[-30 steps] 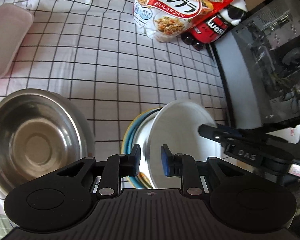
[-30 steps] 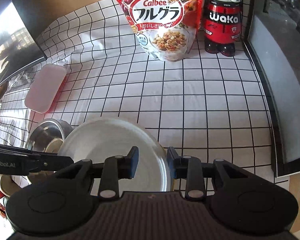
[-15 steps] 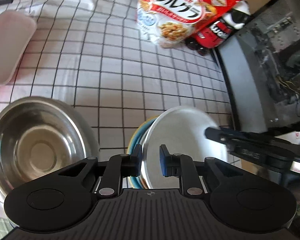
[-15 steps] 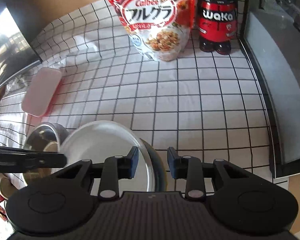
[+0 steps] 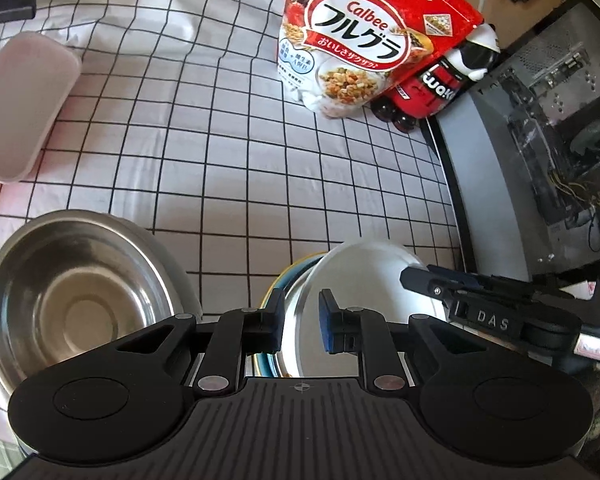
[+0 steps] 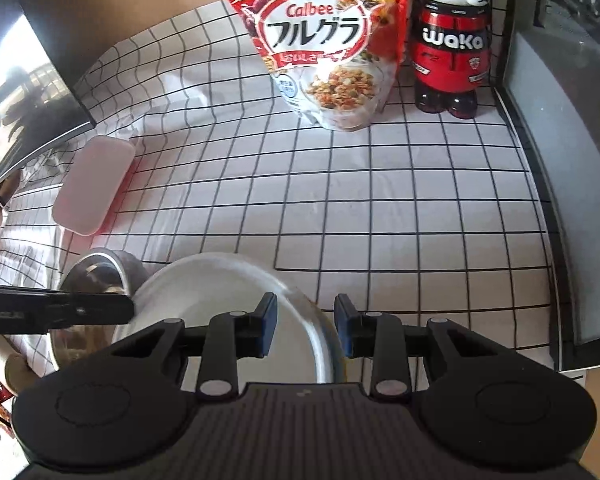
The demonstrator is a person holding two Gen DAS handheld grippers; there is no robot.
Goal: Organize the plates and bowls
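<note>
Both grippers have drawn back slightly from the white plate (image 6: 220,300), whose rim sits in the gap of each. Left gripper (image 5: 300,320) and right gripper (image 6: 305,330) fingers stand apart, clamping nothing. Beside the steel bowl (image 5: 76,300), that plate tilts on stacked plates (image 5: 278,284).

Checked cloth (image 6: 340,208) lay bare mid-table, wide passage there. Cereal bag (image 6: 324,40) and bottle (image 6: 452,40) blocked far edge. Glass case (image 6: 572,160) walled right side. Plastic box (image 6: 92,184) sat left. Steel bowl (image 5: 72,304) and plate stack (image 5: 364,280) crowded near edge.
</note>
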